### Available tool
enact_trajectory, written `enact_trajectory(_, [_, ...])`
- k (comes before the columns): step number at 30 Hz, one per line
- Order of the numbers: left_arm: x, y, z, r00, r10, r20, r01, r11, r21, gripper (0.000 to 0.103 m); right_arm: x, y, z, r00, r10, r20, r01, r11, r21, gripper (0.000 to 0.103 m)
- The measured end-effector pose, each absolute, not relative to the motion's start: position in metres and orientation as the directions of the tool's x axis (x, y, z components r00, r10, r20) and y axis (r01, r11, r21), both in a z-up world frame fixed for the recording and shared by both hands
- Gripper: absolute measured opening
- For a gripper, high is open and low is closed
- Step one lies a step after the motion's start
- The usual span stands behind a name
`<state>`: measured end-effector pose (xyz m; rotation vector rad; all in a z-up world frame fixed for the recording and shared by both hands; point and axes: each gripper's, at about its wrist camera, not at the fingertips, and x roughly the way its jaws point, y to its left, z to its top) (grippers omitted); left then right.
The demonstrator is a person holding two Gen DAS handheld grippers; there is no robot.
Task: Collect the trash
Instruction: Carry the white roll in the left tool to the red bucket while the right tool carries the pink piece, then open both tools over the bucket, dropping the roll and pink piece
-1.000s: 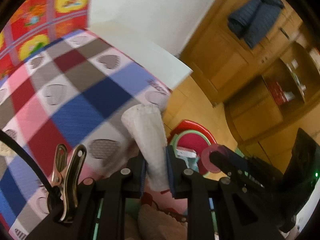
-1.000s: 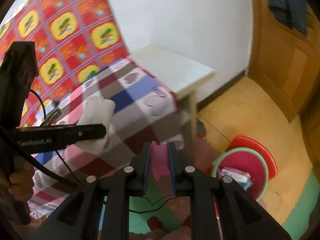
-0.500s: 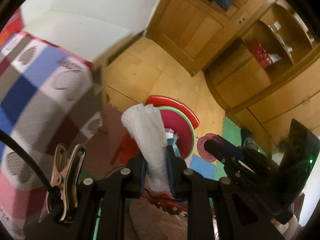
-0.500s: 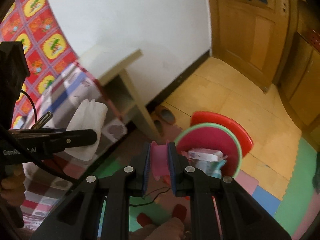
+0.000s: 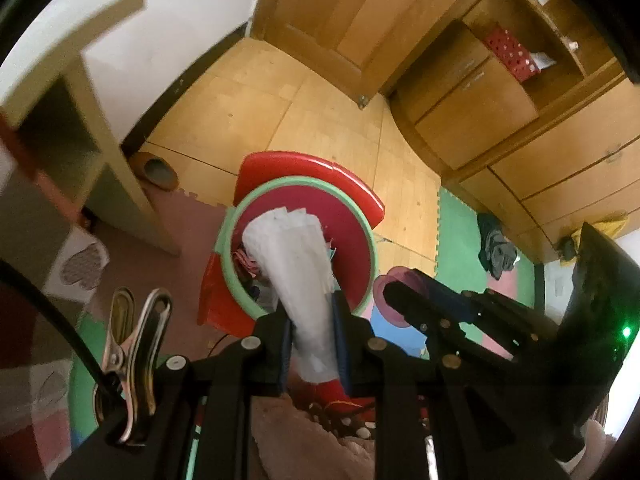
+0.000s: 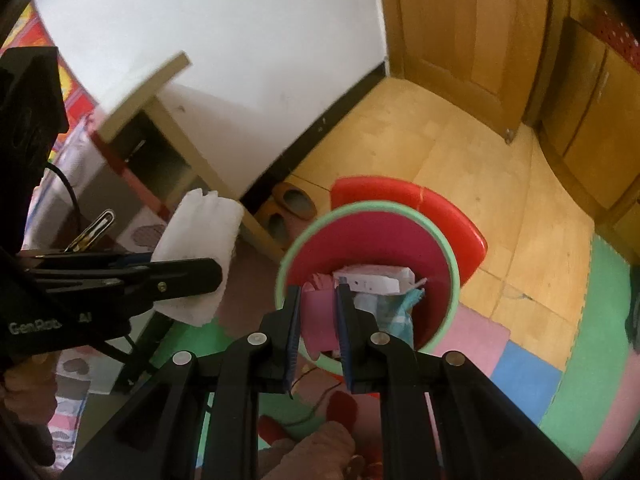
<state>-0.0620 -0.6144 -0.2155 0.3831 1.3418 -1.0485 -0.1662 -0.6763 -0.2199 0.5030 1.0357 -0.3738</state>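
The bin (image 6: 454, 276) stood on the floor (image 6: 420, 148) right of the table leg (image 6: 208, 172), packets (image 6: 376, 280) lying in it, slippers (image 6: 292, 200) just left against the wall, cupboards (image 6: 592, 128) far right.

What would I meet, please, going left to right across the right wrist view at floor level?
Tissue → slippers → bin → blue mat tile → green mat

Left gripper (image 6: 188, 276) body, seen from my right wrist: pale lettering "GenRob… AI", the middle letters hidden behind the frame.
White box (image 6: 374, 278) in my bin (image 6: 454, 276): small marks, too blurred to read.
Red basket (image 5: 510, 54) on the shelf: white dots only, no text.
Elsewhere: nothing I can read.
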Motion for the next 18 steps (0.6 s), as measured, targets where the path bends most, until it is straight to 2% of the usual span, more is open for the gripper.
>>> enact_trajectory(11, [-0.059, -0.650, -0.291, -0.187, -0.315, -0.931, 0.783, 0.524, -0.335, 0.019, -0.169, -0.695, -0.268, 0.399, -0.046, -0.916, 0.542, 0.818, 0.195, 0.018])
enact_trajectory(18, [-0.061, -0.665, -0.303, -0.176, -0.288, -0.941, 0.800, 0.515, -0.307, 0.022, -0.168, -0.704, -0.276, 0.393, -0.032, -0.919, 0.562, 0.799, 0.212, 0.018])
